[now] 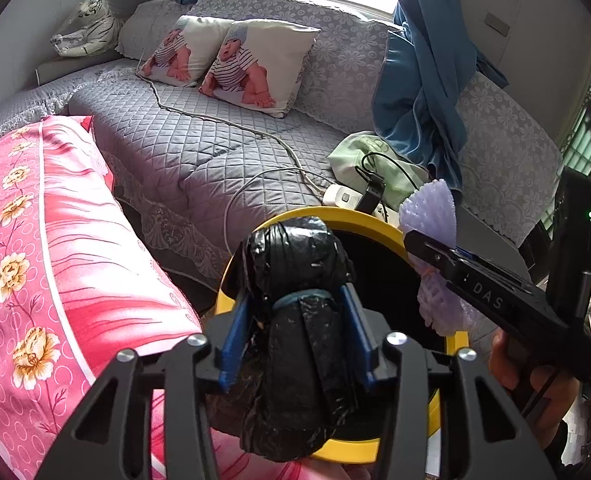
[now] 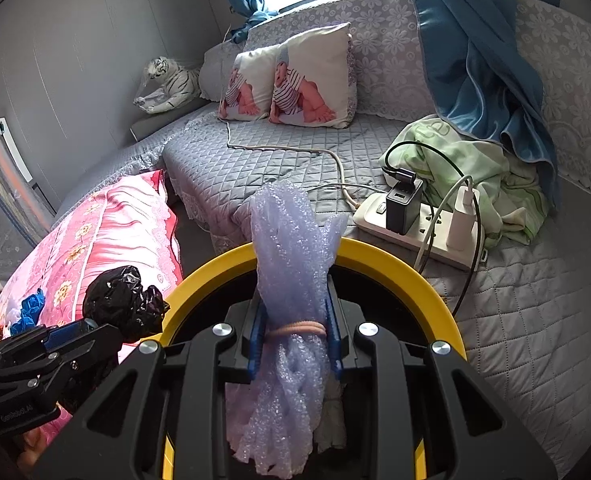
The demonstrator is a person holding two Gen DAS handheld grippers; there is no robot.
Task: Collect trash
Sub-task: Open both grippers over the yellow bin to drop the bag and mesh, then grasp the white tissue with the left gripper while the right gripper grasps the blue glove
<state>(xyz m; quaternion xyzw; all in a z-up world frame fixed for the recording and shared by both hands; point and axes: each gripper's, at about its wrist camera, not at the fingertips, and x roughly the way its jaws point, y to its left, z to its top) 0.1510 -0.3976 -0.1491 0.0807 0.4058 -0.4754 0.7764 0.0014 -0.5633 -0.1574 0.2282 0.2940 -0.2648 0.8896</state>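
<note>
A yellow-rimmed bin point(image 1: 359, 218) with a black inside stands in front of the sofa bed, under both grippers. My left gripper point(image 1: 297, 292) has a black plastic bag bundle point(image 1: 295, 248), tied with a band, between its blue pads over the bin's left rim. A thin gap shows at the pads, so the jaws stand open around it. My right gripper point(image 2: 293, 308) is shut on a lilac foam net bundle point(image 2: 291, 232), held at its pinkish rubber band above the bin point(image 2: 407, 268). The right wrist view shows the left gripper point(image 2: 95, 328) and the black bundle point(image 2: 123, 300) at the lower left.
A white power strip point(image 2: 423, 232) with chargers and cables lies on the grey quilted sofa bed just past the bin, beside a green cloth point(image 2: 475, 168). A pink floral quilt point(image 1: 55, 240) lies left of the bin. Two pillows and a blue curtain are at the back.
</note>
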